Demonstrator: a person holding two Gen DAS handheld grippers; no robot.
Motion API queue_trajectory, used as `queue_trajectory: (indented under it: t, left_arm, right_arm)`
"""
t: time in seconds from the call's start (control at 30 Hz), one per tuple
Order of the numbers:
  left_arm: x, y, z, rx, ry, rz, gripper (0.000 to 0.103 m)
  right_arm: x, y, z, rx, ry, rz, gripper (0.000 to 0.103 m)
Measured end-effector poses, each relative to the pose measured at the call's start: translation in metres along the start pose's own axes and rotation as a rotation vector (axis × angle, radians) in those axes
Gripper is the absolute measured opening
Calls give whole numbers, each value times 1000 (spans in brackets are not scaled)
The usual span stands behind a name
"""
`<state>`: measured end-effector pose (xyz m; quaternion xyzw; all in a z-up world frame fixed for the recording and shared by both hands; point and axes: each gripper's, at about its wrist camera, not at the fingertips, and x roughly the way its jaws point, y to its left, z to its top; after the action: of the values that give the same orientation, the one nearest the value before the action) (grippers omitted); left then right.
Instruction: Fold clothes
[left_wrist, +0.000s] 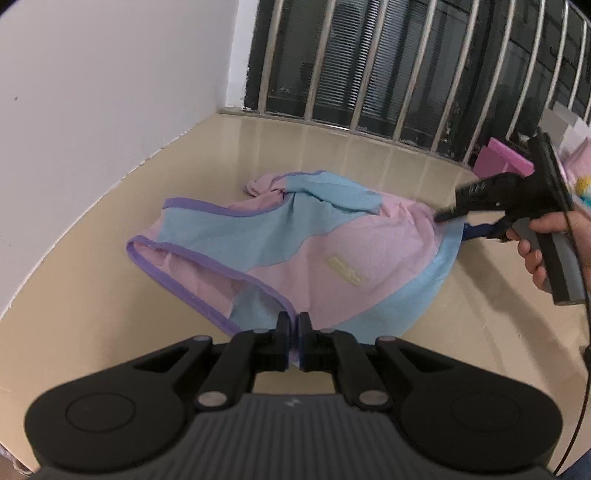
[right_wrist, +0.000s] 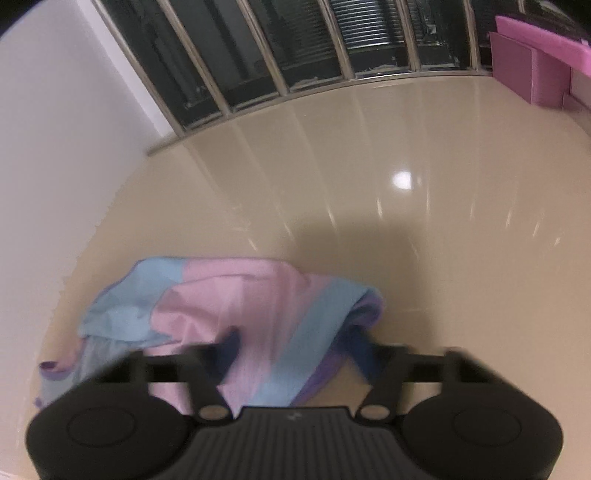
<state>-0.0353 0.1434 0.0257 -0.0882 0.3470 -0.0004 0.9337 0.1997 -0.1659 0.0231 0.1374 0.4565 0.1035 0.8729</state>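
Fabric, thin and crumpled, pink and pale blue with purple binding: a garment (left_wrist: 332, 251) lies on a glossy beige surface (left_wrist: 110, 258) below a white wall (left_wrist: 92, 92) and a barred window (left_wrist: 369, 55). The left gripper (left_wrist: 293, 332) pinches its near hem. The right gripper (right_wrist: 297, 350), blurred, gapes wide astride its far edge.

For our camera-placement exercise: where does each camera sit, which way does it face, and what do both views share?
Left wrist: on the left tongs, facing down over the garment toward the barred window; a hand holding the right tongs shows.
Right wrist: on the right tongs, facing down across the table; only tongs show.
Shared: garment, table, window.
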Motion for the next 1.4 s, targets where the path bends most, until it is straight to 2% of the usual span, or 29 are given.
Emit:
queue_trajectory:
  t: [0.03, 0.13, 0.27, 0.4, 0.53, 0.6, 0.7, 0.8, 0.87, 1.0, 1.03, 1.07, 1.1, 1.13, 1.17, 1.2, 1.3, 1.4]
  left_arm:
    - [1, 2, 3, -10, -7, -5, 4]
    - [4, 13, 29, -36, -61, 2, 3]
    - [-11, 26, 99, -95, -201, -10, 3]
    - [-45, 10, 153, -56, -330, -12, 3]
    - [-79, -9, 178, -20, -414, -45, 3]
    - [-98, -17, 183, -14, -450, -82, 3]
    - [-113, -31, 187, 11, -482, -85, 3]
    - [-99, -45, 193, 50, -435, -79, 3]
    - [-77, -52, 192, 65, -375, -68, 3]
    - [-6, -60, 178, 50, -192, -46, 5]
    - [17, -61, 175, 34, -143, -24, 10]
    - [39, -60, 171, 18, -95, 1, 30]
    - [54, -56, 164, -2, -54, 41, 62]
    - [70, -53, 157, -22, -12, 80, 70]
    - [83, -49, 149, -39, 25, 112, 73]
    - [85, -43, 139, -43, 39, 105, 76]
    - [79, -24, 108, -57, 59, 20, 93]
    - [81, -8, 86, -55, 76, 13, 94]
  right_arm:
    - [3, 3, 2, -7, 6, -11, 3]
    - [-14, 5, 17, 11, -91, -38, 3]
    - [-83, 8, 38, 30, -316, 84, 3]
    - [-164, 15, 38, -31, -491, 172, 4]
    - [-238, 11, 29, -68, -581, 192, 4]
    - [-277, 6, 20, -93, -606, 194, 4]
    - [-320, 5, 12, -112, -626, 169, 4]
    - [-318, -4, 12, -90, -566, 124, 4]
    - [-292, -16, 15, -46, -499, 97, 5]
    - [-210, -45, 22, 51, -314, 68, 10]
    - [-188, -49, 24, 53, -274, 46, 10]
    - [-165, -54, 27, 55, -234, 25, 14]
    - [-144, -59, 27, 66, -218, -18, 39]
    - [-130, -63, 24, 78, -192, -73, 68]
    - [-120, -66, 19, 97, -157, -126, 74]
    - [-109, -70, 14, 115, -121, -179, 74]
    - [-113, -85, -15, 74, -142, -82, 74]
    - [-117, -99, -33, 85, -121, -106, 74]
